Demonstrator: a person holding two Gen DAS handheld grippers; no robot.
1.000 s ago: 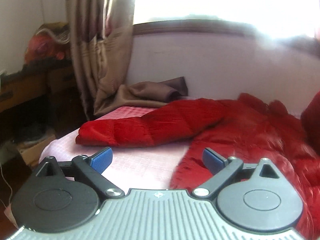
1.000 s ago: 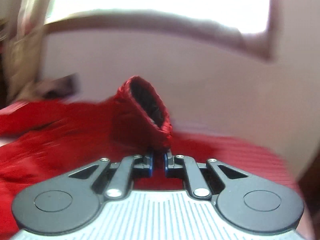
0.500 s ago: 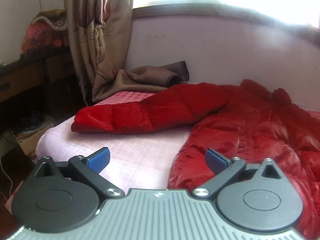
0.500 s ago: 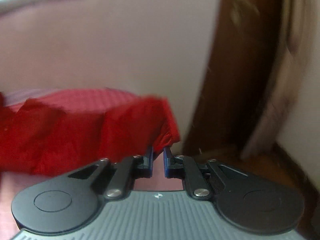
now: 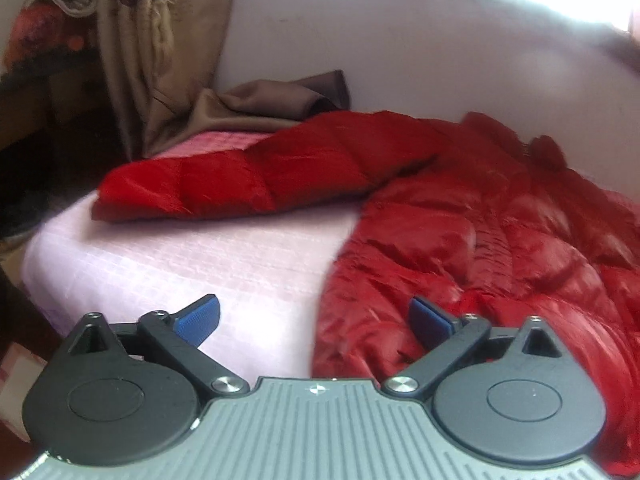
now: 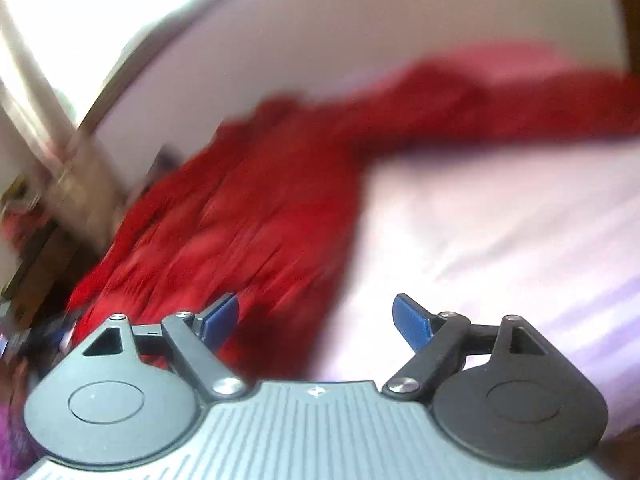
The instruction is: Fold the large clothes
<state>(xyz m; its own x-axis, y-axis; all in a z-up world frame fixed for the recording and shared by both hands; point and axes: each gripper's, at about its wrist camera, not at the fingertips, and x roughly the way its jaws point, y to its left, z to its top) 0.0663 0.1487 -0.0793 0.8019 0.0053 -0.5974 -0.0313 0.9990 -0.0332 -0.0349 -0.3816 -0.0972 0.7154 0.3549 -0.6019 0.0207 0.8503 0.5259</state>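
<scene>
A large red puffer jacket [image 5: 500, 240] lies spread on a bed with a pale pink checked sheet [image 5: 180, 264]. One sleeve [image 5: 248, 176] stretches out to the left. My left gripper [image 5: 314, 320] is open and empty, hovering at the jacket's lower left hem edge. In the right wrist view the jacket [image 6: 248, 220] is blurred, with its other sleeve [image 6: 520, 108] stretched to the right. My right gripper [image 6: 316, 322] is open and empty above the jacket's lower right edge and the sheet [image 6: 500, 240].
A brown curtain [image 5: 160, 48] hangs at the bed's far left, its end bunched on the mattress [image 5: 260, 108]. A white wall [image 5: 400, 60] under a bright window runs behind the bed. Dark wooden furniture [image 5: 36, 92] stands left of the bed.
My right gripper let go of the sleeve cuff, opened, and swung back to face the jacket. The sleeve now lies out to the right. My left gripper moved slightly closer to the hem.
</scene>
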